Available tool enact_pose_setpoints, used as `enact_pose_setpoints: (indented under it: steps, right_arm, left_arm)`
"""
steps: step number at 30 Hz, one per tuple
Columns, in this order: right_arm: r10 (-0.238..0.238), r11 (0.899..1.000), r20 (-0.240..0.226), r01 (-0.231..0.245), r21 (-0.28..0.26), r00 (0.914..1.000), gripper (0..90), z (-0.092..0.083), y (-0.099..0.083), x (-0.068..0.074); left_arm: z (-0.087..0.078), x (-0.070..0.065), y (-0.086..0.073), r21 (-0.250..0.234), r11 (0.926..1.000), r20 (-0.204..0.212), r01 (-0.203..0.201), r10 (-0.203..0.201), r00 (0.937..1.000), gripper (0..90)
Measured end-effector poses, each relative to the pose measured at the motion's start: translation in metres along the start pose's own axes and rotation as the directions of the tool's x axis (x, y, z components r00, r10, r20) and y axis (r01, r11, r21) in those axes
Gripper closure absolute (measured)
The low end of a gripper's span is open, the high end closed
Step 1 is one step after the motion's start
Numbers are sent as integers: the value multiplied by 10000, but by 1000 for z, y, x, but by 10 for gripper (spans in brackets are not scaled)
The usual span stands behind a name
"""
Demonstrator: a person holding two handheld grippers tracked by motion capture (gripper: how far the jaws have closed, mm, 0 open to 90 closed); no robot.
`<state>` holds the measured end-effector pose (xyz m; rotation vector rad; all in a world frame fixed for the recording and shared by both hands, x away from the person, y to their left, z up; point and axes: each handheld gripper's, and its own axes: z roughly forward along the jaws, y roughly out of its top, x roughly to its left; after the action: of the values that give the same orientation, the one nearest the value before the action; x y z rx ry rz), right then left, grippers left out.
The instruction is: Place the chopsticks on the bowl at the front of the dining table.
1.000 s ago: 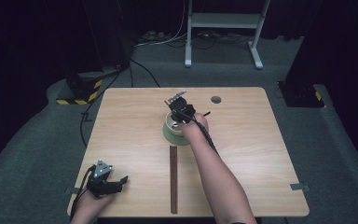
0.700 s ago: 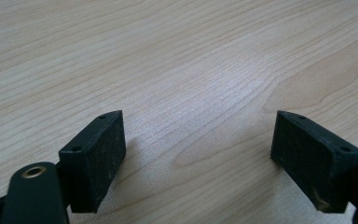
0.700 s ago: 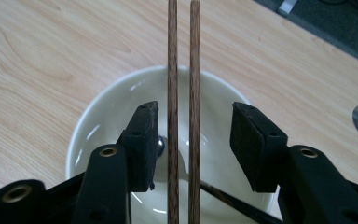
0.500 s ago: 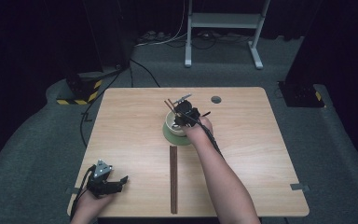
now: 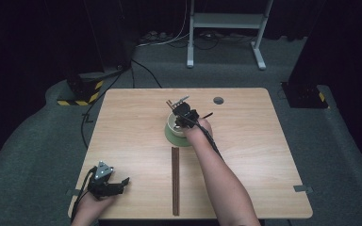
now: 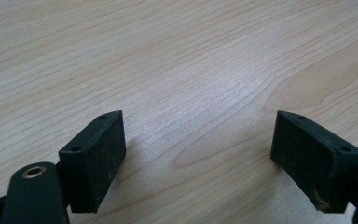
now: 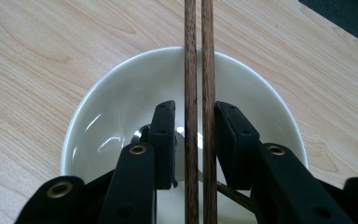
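Note:
A white bowl (image 7: pixel 121 98) with a green outside (image 5: pixel 173 137) stands at the table's middle. My right gripper (image 5: pixel 182 117) hangs over it and points down into it. A pair of brown chopsticks (image 7: pixel 199 56) runs side by side between its jaws (image 7: pixel 196 109) and across the bowl; their far ends (image 5: pixel 170 102) stick out beyond the rim. The jaws have just been closing. The right pad (image 7: pixel 230 135) lies against one stick, and a thin gap shows at the left pad (image 7: pixel 165 135). My left gripper (image 5: pixel 109 184) rests open on the near left of the table (image 6: pixel 200 60), with bare wood between its jaws (image 6: pixel 198 135).
A second pair of chopsticks (image 5: pixel 175 181) lies on the table, running from just below the bowl toward the near edge. A round hole (image 5: pixel 218 100) sits in the tabletop at the back. Beyond the table are cables and a metal stand (image 5: pixel 224 21).
The right gripper has shifted slightly toward the near side over the bowl, the chopsticks' far ends moving with it. The left gripper has not moved.

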<state>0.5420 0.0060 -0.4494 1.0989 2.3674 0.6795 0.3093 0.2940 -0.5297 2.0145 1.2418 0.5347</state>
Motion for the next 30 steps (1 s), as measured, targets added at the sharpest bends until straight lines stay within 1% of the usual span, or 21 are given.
enact_pose_setpoints:
  steps: [1, 2, 4, 5, 9, 10, 11, 12, 15, 16, 17, 18, 20, 21, 22, 23, 24, 25, 26, 28, 30]
  right_arm:
    - [50, 10000, -20, -50, 45, 10000, 722, 0, 0, 1]
    - [-30, 10000, 0, 30, 54, 10000, 732, 0, 1, 1]
    - [45, 10000, 46, -45, 3, 10000, 764, 0, 2, 3]
    - [-100, 9999, 13, 100, -14, 9999, 777, 0, 2, 3]
    - [25, 10000, 68, -25, 27, 10000, 783, 1, 3, 5]
    - [3, 10000, 87, -3, 22, 10000, 783, 1, 3, 5]
    - [-142, 9999, 136, 142, -15, 9998, 783, 1, 3, 4]
    - [-13, 10000, 207, 12, 42, 9998, 783, 0, 3, 5]
    - [-115, 9999, 216, 113, 98, 9997, 783, -1, 2, 4]
    - [-9, 9999, 174, 6, 131, 9998, 782, -2, 0, 4]
    - [-165, 9998, 178, 164, 63, 9997, 783, -2, -1, 2]
    - [-165, 9998, 178, 164, 63, 9997, 783, -2, -1, 2]
    - [23, 9999, 115, -24, 111, 9999, 782, -4, -5, 1]
    - [23, 9999, 115, -24, 111, 9999, 782, -4, -5, 1]
    - [-36, 10000, 79, 35, 88, 10000, 755, -5, -6, -1]
    - [54, 9999, -23, -54, 141, 10000, 713, -6, -6, -1]
    - [18, 9999, -32, -18, 104, 10000, 676, -6, -6, -1]
    - [18, 9999, -32, -18, 104, 10000, 676, -6, -6, -1]
    - [129, 9998, -59, -130, -128, 9999, 627, -11, -5, 1]
    - [70, 9993, -7, -70, -367, 10000, 610, -18, -5, 2]
    - [-105, 9979, -96, 99, -646, 9999, 599, -26, -8, 2]
  left_arm:
    - [0, 0, 0, -3, 10000, 2, -10, 10, 10000, 177]
    - [0, 0, 0, 13, 10000, -1, 3, -3, 10000, 177]
    - [0, 0, 0, 13, 10000, 0, 7, -7, 10000, 177]
    - [0, 0, 0, 10, 10000, -8, 14, -14, 10000, 177]
    - [0, 0, 0, 6, 10000, 0, 0, 0, 10000, 177]
    - [0, 0, 0, 18, 10000, 0, 11, -11, 10000, 177]
    - [0, 0, 0, 9, 10000, -8, 4, -4, 10000, 177]
    - [0, 0, 0, 9, 10000, -8, 4, -4, 10000, 177]
    - [0, 0, 0, 4, 10000, -7, -5, 5, 10000, 177]
    - [0, 0, 0, 1, 10000, 4, -3, 3, 10000, 177]
    - [0, 0, 0, 12, 10000, 0, 10, -10, 10000, 177]
    - [0, 0, 0, 12, 10000, 0, 10, -10, 10000, 177]
    - [0, 0, 0, 12, 10000, -6, -13, 13, 10000, 177]
    - [0, 0, 0, 12, 10000, -6, -13, 13, 10000, 177]
    - [0, 0, 0, 24, 10000, 3, -26, 26, 10000, 177]
    - [0, 0, 0, 27, 10000, 8, -25, 25, 10000, 177]
    - [0, 0, 0, 22, 10000, 12, -10, 10, 10000, 177]
    - [0, 0, 0, 22, 10000, 12, -10, 10, 10000, 178]
    - [0, 0, 0, 29, 10000, -3, -30, 30, 10000, 178]
    - [0, 0, 0, 28, 10000, 6, -6, 6, 10000, 178]
    - [0, 0, 0, -4, 10000, 6, -6, 6, 10000, 181]
